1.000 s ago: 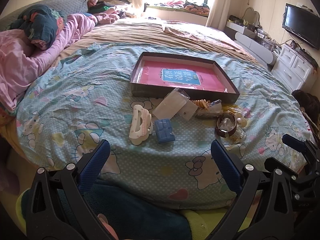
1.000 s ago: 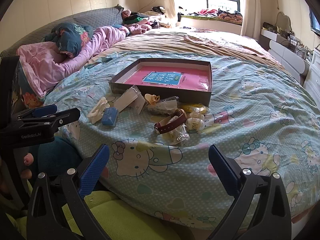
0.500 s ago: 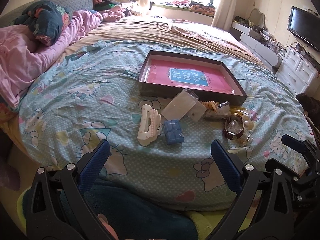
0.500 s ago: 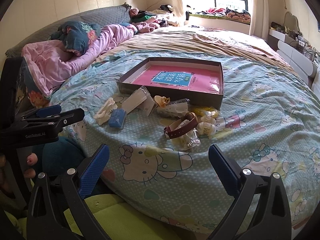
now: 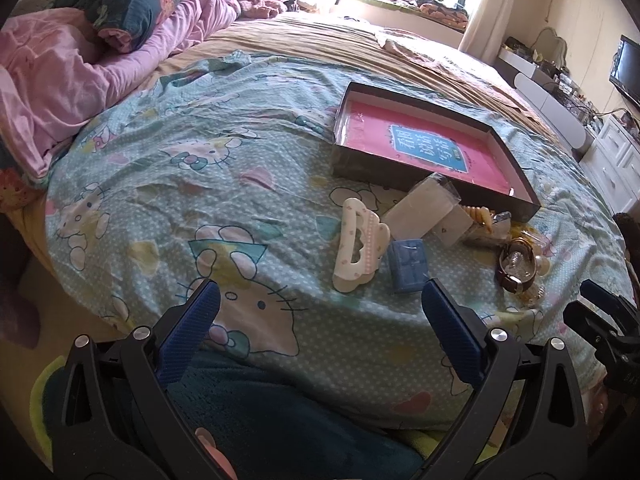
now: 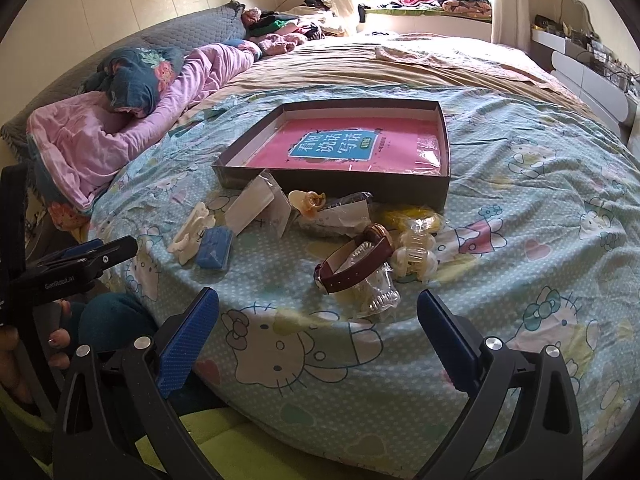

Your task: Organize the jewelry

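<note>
- Left gripper (image 5: 320, 322), jaws spread wide and empty, hovers at the near edge of a cartoon-print bedspread (image 5: 200, 184); a white hair claw (image 5: 358, 250) and a blue case (image 5: 409, 265) lie just beyond its fingertips.
- Right gripper (image 6: 318, 326), likewise released and empty, faces a brown-strapped watch (image 6: 354, 264) lying just ahead.
- Behind the scattered pieces sits a shallow dark box (image 6: 340, 182) with a pink lining.

Cloth bedspread (image 5: 168, 184), leather watch strap (image 6: 352, 266)
</note>
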{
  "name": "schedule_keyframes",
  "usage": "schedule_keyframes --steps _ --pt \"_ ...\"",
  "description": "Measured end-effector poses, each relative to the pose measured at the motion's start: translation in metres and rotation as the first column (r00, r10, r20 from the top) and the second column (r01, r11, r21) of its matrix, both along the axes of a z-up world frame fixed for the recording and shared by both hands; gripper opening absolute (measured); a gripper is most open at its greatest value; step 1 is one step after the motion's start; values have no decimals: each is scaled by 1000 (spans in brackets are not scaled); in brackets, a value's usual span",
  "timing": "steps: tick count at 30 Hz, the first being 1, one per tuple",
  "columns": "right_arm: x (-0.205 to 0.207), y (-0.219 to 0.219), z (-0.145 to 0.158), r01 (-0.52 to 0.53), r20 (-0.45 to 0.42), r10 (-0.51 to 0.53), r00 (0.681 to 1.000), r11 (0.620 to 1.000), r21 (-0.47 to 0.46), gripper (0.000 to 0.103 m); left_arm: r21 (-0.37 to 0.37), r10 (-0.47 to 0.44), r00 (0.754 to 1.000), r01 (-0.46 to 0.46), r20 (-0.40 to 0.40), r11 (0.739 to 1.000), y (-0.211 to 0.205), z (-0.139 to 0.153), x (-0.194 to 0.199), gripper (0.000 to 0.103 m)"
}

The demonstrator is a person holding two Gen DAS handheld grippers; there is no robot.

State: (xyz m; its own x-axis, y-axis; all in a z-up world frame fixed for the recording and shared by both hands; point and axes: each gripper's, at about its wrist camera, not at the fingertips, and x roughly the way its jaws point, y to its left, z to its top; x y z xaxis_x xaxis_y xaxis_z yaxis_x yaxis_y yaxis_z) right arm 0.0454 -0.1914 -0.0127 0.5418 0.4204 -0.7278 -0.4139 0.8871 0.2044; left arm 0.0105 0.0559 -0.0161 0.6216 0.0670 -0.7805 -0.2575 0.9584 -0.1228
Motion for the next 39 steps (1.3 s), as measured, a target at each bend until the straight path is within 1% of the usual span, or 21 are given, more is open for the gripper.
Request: schedule_keyframes --steps 3,8,12,13,14,15,16,17,18,20,21,22,25,26,28,34,36,39 --pt "8 0 -6 6 -17 -6 1000 1000 4 99 -15 6 1000 -6 -13 1000 6 -6 5 94" --pt "18 3 -12 8 -29 -7 1000 1000 12 99 -54 -15 1000 14 -22 998 12 -19 17 94" --pt "23 6 -13 -3 -27 3 1000 1000 19 99 -31 -36 998 35 -44 999 11 -30 29 94" --pt "24 6 -13 -5 -28 6 1000 1000 20 98 -34 -47 998 45 -51 998 10 -32 32 93" --pt "25 7 -14 -6 -30 7 1000 1000 21 98 -38 -58 997 56 -52 998 9 -34 34 88" --pt "26 7 -14 -7 -31 7 999 1000 21 96 -37 -70 996 68 -57 997 8 -36 37 85" --pt "28 7 -16 -9 -37 10 999 1000 19 89 -38 -81 995 79 -64 996 7 -38 39 79" --pt "29 8 -17 -11 -44 12 999 1000 20 86 -43 -94 993 92 -68 995 5 -40 41 74" --pt "31 7 -18 -12 -53 13 999 1000 23 82 -45 -108 992 105 -73 994 3 -41 42 71" --pt "34 6 -20 -9 -67 11 998 999 32 77 -38 -129 989 126 -78 991 -2 -42 47 58" --pt "37 5 -22 -8 -82 12 997 999 44 73 -34 -136 987 133 -83 991 -4 -43 49 55" --pt "39 4 -24 -4 -96 10 995 999 54 67 -34 -142 986 140 -87 990 -5 -44 51 50" --pt "46 2 -27 10 -120 -2 993 998 61 58 -44 -159 982 155 -99 987 -7 -47 58 43" --pt "48 0 -28 17 -126 -9 992 998 64 57 -45 -163 982 159 -99 986 -7 -47 60 42" --pt "53 -1 -31 28 -140 -19 990 998 62 51 -51 -168 981 164 -99 985 -8 -47 63 41" --pt "65 -3 -34 64 -148 -54 988 996 64 47 -71 -180 979 173 -99 982 -6 -48 74 40" --pt "70 -5 -37 79 -156 -69 985 995 59 44 -81 -177 979 170 -97 982 -4 -48 77 40" --pt "76 -4 -39 80 -161 -71 984 996 47 42 -89 -176 980 168 -94 982 -2 -48 81 40"
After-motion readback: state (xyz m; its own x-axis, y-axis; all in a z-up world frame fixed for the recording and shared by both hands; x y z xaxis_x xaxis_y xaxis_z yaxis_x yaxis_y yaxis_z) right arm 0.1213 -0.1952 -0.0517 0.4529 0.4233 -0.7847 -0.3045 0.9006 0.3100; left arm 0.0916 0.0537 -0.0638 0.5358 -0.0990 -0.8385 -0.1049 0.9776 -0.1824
